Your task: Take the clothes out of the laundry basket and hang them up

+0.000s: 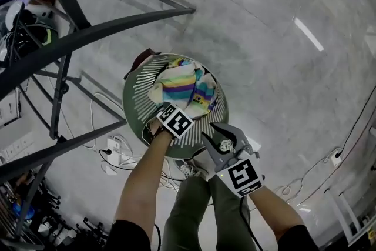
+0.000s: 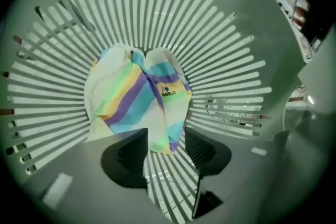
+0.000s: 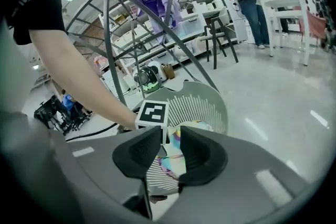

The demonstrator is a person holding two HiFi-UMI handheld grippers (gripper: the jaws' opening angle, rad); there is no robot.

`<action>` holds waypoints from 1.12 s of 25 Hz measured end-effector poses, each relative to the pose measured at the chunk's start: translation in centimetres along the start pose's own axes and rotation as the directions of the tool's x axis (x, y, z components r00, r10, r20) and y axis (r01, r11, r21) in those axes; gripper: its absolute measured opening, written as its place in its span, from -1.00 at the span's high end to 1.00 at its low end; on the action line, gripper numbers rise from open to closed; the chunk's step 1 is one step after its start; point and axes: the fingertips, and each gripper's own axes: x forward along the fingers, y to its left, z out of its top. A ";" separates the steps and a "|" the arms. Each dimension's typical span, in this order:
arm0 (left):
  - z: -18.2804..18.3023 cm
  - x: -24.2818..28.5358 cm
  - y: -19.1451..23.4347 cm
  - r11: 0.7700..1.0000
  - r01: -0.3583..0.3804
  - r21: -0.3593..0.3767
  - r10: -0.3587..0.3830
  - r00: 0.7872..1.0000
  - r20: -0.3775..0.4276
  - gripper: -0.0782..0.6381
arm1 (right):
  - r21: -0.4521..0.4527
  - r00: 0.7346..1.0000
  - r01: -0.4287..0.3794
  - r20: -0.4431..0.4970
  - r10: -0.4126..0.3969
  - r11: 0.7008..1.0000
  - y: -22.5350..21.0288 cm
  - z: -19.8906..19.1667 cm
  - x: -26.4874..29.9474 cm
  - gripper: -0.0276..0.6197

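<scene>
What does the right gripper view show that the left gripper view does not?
Only the right gripper view: a purple garment hanging on the drying rack, and the person's forearm. Only the left gripper view: the small printed logo on the striped garment, seen from above. Both: that garment lying inside the slatted laundry basket.

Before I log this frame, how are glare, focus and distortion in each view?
Head view: light streaks glare on the glossy floor; the drying rack bars bow. Left gripper view: striped garment sharp, corners vignetted, laundry basket slats fan out curved. Right gripper view: near jaws slightly soft, corners dark.
</scene>
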 end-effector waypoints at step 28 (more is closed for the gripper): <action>0.8 -7.4 1.9 0.986 0.018 -0.165 0.035 0.949 0.314 0.74 | 0.025 0.998 0.067 -0.013 -0.067 0.997 -0.7 1.0 -2.0 0.59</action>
